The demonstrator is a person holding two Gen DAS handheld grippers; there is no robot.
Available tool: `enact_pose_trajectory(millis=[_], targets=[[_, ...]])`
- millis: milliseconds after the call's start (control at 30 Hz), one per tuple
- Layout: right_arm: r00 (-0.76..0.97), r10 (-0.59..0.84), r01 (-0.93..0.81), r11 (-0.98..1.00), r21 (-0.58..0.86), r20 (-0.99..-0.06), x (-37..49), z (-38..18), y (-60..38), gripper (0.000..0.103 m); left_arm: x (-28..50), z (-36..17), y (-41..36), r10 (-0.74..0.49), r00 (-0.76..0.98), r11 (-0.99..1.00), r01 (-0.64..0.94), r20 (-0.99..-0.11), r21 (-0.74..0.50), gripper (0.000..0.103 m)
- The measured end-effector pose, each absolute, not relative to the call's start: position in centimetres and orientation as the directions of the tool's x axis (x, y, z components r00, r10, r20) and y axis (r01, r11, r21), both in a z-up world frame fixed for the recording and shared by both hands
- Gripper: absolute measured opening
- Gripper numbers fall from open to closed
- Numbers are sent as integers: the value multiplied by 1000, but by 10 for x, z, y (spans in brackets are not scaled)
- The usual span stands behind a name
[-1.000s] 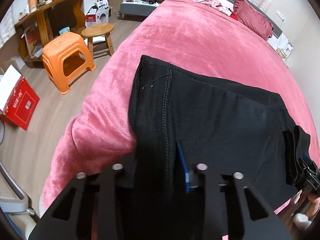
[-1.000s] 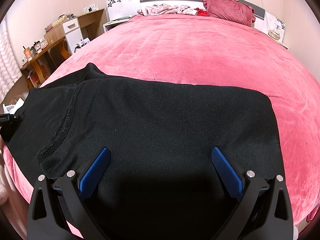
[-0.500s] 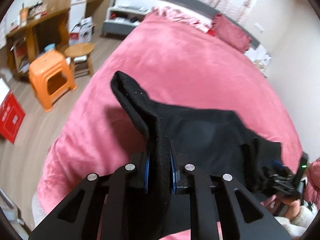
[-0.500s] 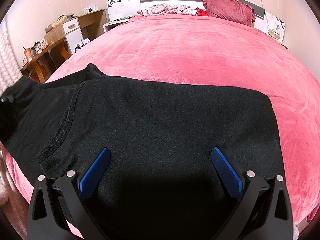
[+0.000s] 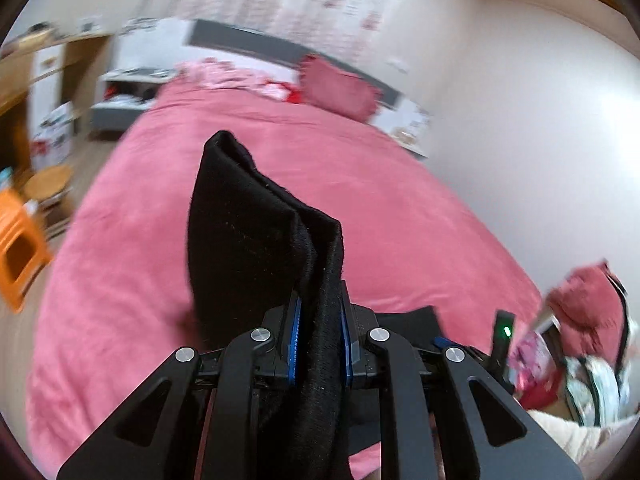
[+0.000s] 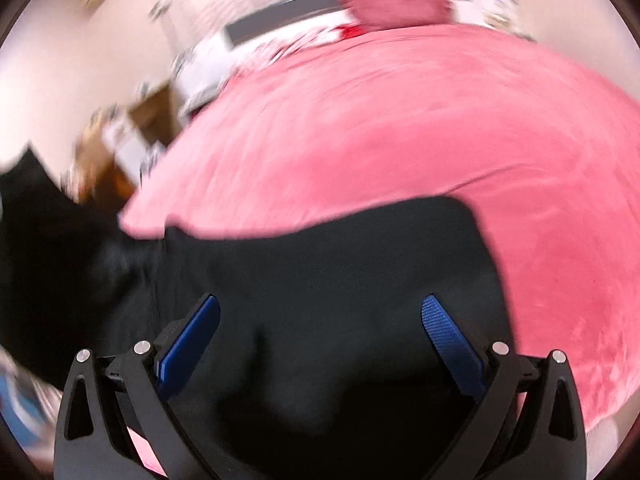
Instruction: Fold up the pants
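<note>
The black pants (image 6: 320, 264) lie on the pink bed. My left gripper (image 5: 319, 344) is shut on one end of the pants (image 5: 256, 240) and holds it lifted off the bed, the cloth standing up as a folded flap. My right gripper (image 6: 320, 340) is open, its blue pads (image 6: 448, 332) wide apart just above the flat part of the pants. At the left of the right wrist view the raised end of the pants shows as a dark blur (image 6: 36, 216). The right gripper's body also shows low right in the left wrist view (image 5: 500, 336).
The pink bedspread (image 5: 360, 184) stretches far ahead to a red pillow (image 5: 340, 88) and grey headboard (image 5: 280, 48). An orange stool (image 5: 16, 252) and wooden stool (image 5: 44, 184) stand on the floor at left. Both views are motion-blurred.
My left gripper closed on the pants' end, lifted it and swung it up and toward the right. The right wrist view tilted and shifted while its gripper stayed open over the pants.
</note>
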State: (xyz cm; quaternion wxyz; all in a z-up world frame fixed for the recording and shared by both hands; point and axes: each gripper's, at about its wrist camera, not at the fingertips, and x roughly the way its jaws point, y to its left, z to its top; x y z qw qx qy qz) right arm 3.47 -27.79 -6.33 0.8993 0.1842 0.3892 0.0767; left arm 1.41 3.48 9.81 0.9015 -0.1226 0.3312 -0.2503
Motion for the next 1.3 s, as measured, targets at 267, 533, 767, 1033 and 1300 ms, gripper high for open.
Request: enact_pose_trajectory(millis=[267,533,767,1033,1300], targets=[[765,212,92,898,430,-608,15,-29,-327,101,25,87,-92,-692,467,708,589,-551,-390,15],[742,226,176,843,509,-632,3,-43,-346,101,37,17,-186,-665,296,669,645,-686,-370,20],[737,308,44,866,498,-601,-4,-33,-323,100,37,7,-140,-756,317,642,528,-573,-555,76],[617,457,-22,824,566,-641,9,-61,-298,70,36,-1,-48,-532,582,841,281,-615,-462,76],[547,498,17,797,604,-673,24,-73,-305,66,31,-50,14,-340,603,928,89,-721,-363,76]])
